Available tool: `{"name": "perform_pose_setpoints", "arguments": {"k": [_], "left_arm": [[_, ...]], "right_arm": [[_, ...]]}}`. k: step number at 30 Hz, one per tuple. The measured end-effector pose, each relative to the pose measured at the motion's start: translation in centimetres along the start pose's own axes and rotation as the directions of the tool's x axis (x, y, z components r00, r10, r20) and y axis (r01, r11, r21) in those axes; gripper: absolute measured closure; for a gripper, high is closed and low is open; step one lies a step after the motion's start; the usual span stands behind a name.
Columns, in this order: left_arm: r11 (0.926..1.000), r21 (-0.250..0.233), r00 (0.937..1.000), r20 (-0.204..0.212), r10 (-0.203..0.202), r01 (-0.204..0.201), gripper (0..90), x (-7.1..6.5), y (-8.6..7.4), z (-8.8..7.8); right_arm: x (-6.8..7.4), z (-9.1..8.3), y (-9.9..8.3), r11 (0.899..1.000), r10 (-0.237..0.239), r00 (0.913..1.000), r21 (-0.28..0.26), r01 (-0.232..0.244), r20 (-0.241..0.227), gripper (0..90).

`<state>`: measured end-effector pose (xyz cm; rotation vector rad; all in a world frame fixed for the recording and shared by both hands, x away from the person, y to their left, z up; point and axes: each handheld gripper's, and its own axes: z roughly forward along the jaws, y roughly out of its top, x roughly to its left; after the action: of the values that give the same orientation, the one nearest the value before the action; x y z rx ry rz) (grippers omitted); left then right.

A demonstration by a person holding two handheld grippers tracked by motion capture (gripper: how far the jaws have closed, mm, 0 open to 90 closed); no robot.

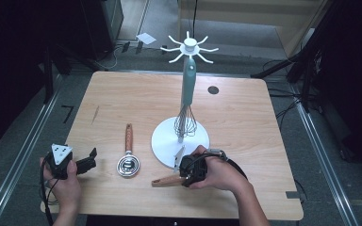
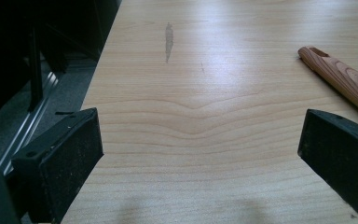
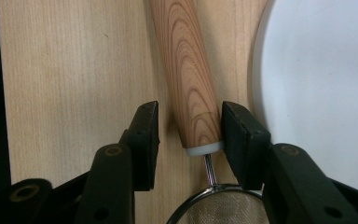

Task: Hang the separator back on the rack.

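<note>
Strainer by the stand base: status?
Right gripper open, jaws straddling strainer handle, one pad touching. Left gripper open, empty. Stand base close beside.

Both grippers were black. The left gripper carried a grey three-cornered plate with dark holes at its corners and a black cable at 6 o'clock. The right gripper had flat matte fingers and brass-coloured screws. Forearms were bare.

The table is evenly lit from above; the surroundings are left dark. Glare is noted on the far tabletop in the left gripper view, where near jaws are softly blurred. Shadows are short and soft.
</note>
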<state>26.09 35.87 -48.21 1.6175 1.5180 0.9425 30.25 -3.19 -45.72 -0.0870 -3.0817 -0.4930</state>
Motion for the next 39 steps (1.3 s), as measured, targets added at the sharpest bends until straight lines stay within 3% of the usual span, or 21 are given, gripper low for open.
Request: {"name": "perform_pose_setpoints", "arguments": {"k": [2, 3, 4, 6, 7, 8, 9, 10, 11, 12, 16, 17, 21, 22, 23, 29, 35, 39], "left_arm": [[1.0, 0.003, 1.0, -0.001, 0.0, 0.0, 0.0, 0.0, 0.0, 0.0], [1.0, 0.003, 1.0, -0.001, 0.0, 0.0, 0.0, 0.0, 0.0, 0.0], [1.0, 0.002, 1.0, -0.002, 0.0, 0.0, 0.0, 0.0, 0.0, 0.0], [1.0, 0.003, 1.0, -0.001, 0.0, 0.0, 0.0, 0.0, 0.0, 0.0], [1.0, 0.004, 1.0, -0.002, 0.001, -0.001, 0.0, 0.0, 0.0, 0.0], [1.0, 0.006, 1.0, -0.001, 0.002, -0.002, 0.0, 0.0, 0.0, 0.0], [1.0, 0.006, 1.0, -0.002, 0.002, -0.002, 0.0, 0.0, 0.0, 0.0], [1.0, 0.006, 1.0, -0.002, 0.002, -0.002, 0.0, 0.0, 0.0, 0.0], [1.0, 0.006, 1.0, -0.002, 0.002, -0.002, 0.0, 0.0, 0.0, 0.0], [1.0, 0.006, 1.0, -0.001, 0.002, -0.002, 0.0, 0.0, 0.0, 0.0], [1.0, 0.006, 1.0, -0.001, 0.003, -0.003, 0.0, 0.0, 0.0, 0.0], [1.0, 0.005, 1.0, -0.001, 0.004, -0.004, 0.0, 0.0, 0.0, 0.0], [1.0, 0.005, 1.0, -0.001, 0.004, -0.004, 0.0, -0.1, 0.0, 0.0], [1.0, 0.005, 1.0, -0.001, 0.005, -0.005, 0.0, 0.0, 0.0, 0.0], [1.0, 0.005, 1.0, -0.001, 0.006, -0.006, 0.0, 0.0, 0.0, 0.0], [1.0, 0.004, 1.0, -0.001, 0.004, -0.004, 0.0, -0.1, 0.0, 0.0], [1.0, 0.004, 1.0, -0.003, 0.007, -0.007, 0.0, -0.1, 0.0, 0.0], [1.0, 0.006, 1.0, -0.001, 0.005, -0.005, 0.0, 0.0, 0.0, 0.0]], "right_arm": [[-0.1, 0.2, -0.1, 1.0, -0.012, 0.9999, -0.013, 0.012, 0.008, 64.8], [-0.7, 0.4, -0.2, 0.997, -0.068, 0.9977, -0.049, 0.068, 0.006, 66.5], [-0.1, 0.1, -0.3, 0.999, 0.033, 0.9995, -0.002, -0.033, -0.001, 67.0], [-0.3, 0.3, -0.4, 1.0, 0.02, 0.9998, -0.018, -0.02, 0.001, 69.3], [-0.6, 0.5, -0.4, 0.997, -0.047, 0.9988, -0.057, 0.046, -0.013, 70.6], [-0.1, 0.2, -0.5, 1.0, 0.014, 0.9996, -0.011, -0.014, -0.025, 71.1], [-0.1, 0.3, -0.4, 0.999, -0.03, 0.9995, -0.035, 0.03, -0.007, 71.2], [0.1, 0.2, -0.5, 0.999, -0.017, 0.9998, -0.028, 0.017, 0.012, 71.4], [-0.2, 0.2, -0.5, 0.995, -0.079, 0.9966, -0.064, 0.081, 0.025, 71.4], [0.3, -0.3, -0.6, 0.999, -0.021, 0.9995, -0.045, 0.022, 0.024, 71.5], [0.6, -1.8, -1.2, 0.991, -0.03, 0.9989, -0.127, 0.034, 0.037, 71.7], [0.7, -2.3, -1.5, 0.991, -0.012, 0.9975, -0.136, 0.021, 0.07, 71.7], [0.6, -3.4, -2.7, 0.984, 0.013, 0.9953, -0.178, 0.004, 0.096, 71.7], [0.6, -3.6, -3.0, 0.984, 0.018, 0.997, -0.179, -0.005, 0.075, 71.7], [0.5, -3.8, -3.4, 0.982, 0.026, 0.9942, -0.189, -0.006, 0.104, 71.7], [-0.2, -4.4, -5.0, 0.969, 0.083, 0.9933, -0.238, -0.062, 0.079, 71.8], [-0.6, -4.7, -6.5, 0.967, 0.135, 0.9859, -0.231, -0.109, 0.099, 71.8], [-0.9, -5.0, -7.6, 0.957, 0.173, 0.9797, -0.252, -0.142, 0.102, 71.8]]}}
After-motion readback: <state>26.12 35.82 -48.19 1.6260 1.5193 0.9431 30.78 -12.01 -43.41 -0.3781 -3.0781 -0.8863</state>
